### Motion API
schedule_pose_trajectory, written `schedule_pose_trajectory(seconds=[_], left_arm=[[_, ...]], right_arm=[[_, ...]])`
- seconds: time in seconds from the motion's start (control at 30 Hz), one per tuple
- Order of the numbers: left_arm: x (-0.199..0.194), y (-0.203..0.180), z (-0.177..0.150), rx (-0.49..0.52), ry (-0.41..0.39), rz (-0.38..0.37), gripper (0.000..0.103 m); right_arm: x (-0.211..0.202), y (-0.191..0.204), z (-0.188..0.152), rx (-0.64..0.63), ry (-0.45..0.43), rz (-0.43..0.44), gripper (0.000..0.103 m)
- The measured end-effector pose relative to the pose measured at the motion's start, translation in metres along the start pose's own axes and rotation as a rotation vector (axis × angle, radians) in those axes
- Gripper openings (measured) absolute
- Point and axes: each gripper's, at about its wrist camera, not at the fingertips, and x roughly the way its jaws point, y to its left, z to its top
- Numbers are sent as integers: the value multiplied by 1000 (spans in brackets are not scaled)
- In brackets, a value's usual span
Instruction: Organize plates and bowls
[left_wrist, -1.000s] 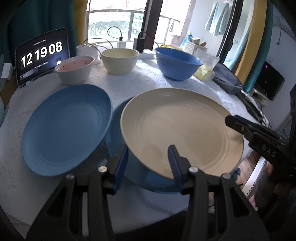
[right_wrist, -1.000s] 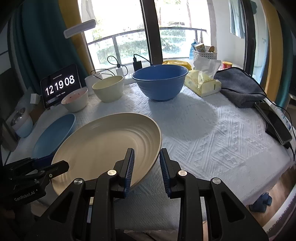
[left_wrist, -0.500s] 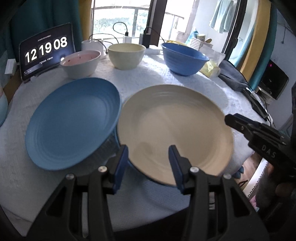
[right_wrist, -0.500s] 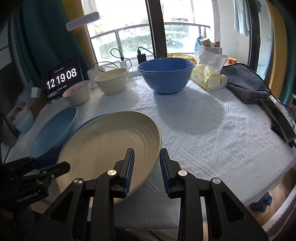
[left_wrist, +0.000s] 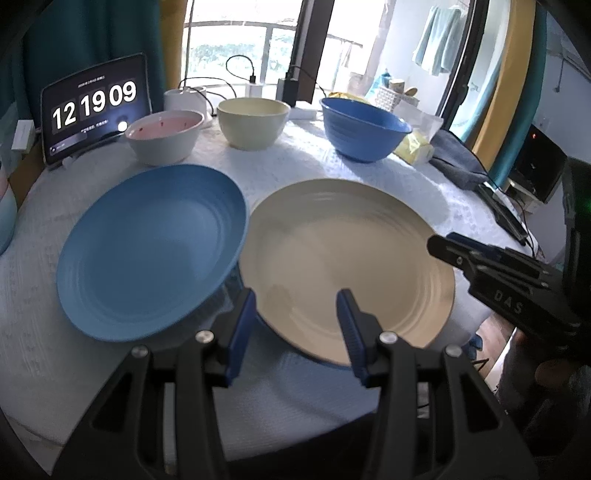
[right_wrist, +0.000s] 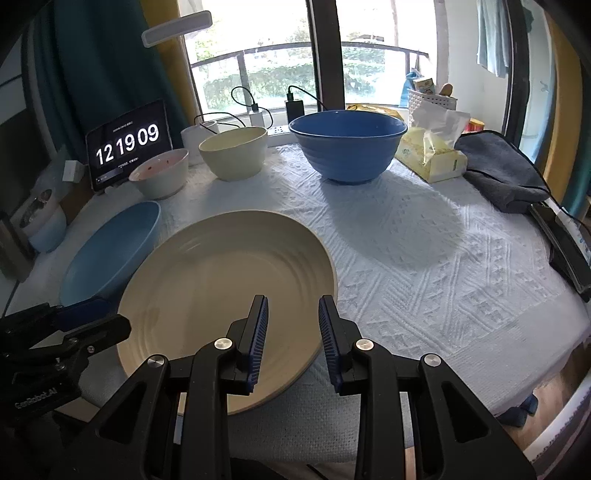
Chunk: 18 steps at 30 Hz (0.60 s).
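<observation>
A cream plate (left_wrist: 347, 258) lies flat on a blue plate whose rim (left_wrist: 321, 360) shows only at the near side. A second blue plate (left_wrist: 151, 251) sits to its left, one edge raised. My left gripper (left_wrist: 297, 325) stands open just above the cream plate's near rim, gripping nothing. My right gripper (right_wrist: 293, 332) is open over the same plate's (right_wrist: 221, 288) right rim, pads apart. Each gripper shows at the side of the other's view. At the back stand a pink-lined bowl (left_wrist: 164, 136), a cream bowl (left_wrist: 253, 122) and a large blue bowl (left_wrist: 364, 127).
A tablet clock (left_wrist: 96, 110) leans at the back left with chargers and cables beside it. A tissue pack (right_wrist: 432, 155), a grey cloth (right_wrist: 498, 170) and a dark device (right_wrist: 565, 251) line the right side. The white tablecloth (right_wrist: 424, 277) is bare to the right of the plates.
The cream plate has come down from a raised tilt and now lies flat on the lower blue plate. Both grippers have hardly moved.
</observation>
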Motion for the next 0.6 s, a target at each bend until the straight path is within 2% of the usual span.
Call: schedule_pose_trajectory(seconds=[0.2,0.6], left_arm=[[-6,-4,1,23,-18,-24,47],[-24,6,8,5,-93,-12,48]], right_arm=[[-1,1,4,1,-3,-3,31],[-11,22,17,-43,-25,25,31]])
